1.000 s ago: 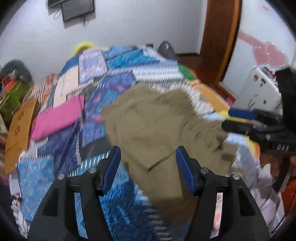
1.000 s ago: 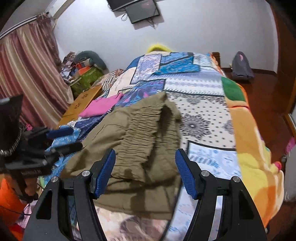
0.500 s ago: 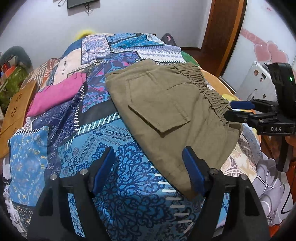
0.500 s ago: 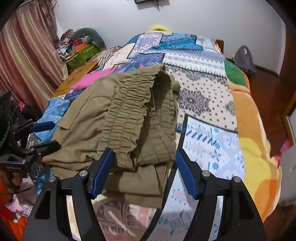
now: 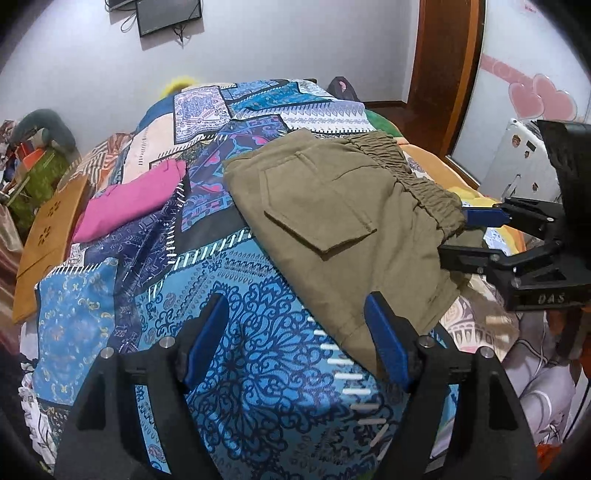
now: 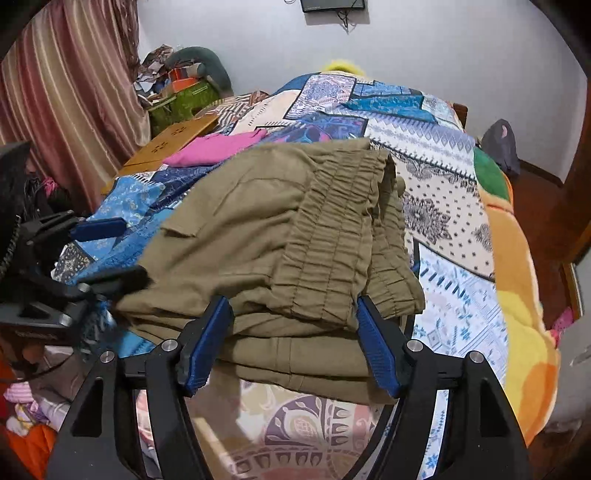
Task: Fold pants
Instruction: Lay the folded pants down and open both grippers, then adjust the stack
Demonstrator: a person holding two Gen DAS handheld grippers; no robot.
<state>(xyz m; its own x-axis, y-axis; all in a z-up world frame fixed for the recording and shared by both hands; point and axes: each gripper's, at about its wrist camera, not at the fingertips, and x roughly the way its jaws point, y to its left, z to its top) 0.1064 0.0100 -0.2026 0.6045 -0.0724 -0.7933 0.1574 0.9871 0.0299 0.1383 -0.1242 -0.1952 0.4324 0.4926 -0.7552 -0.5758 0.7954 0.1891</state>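
Patchwork bedspread (image 5: 236,369) under folded pants (image 5: 343,221)

Patchwork bedspread (image 5: 236,354), folded pink cloth (image 5: 125,206), wall-mounted screen (image 5: 168,14), striped curtain (image 6: 62,92), wooden door frame (image 5: 447,70)

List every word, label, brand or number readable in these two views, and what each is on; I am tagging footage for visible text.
"DAS": raised letters on the black body of the right gripper, seen in the left wrist view.
Small stickers on the white appliance: too small to read.
Cut-out marks on the brown cardboard: a pattern of shapes, not letters.
Olive pants, pink garment, patchwork bedspread: no text visible.
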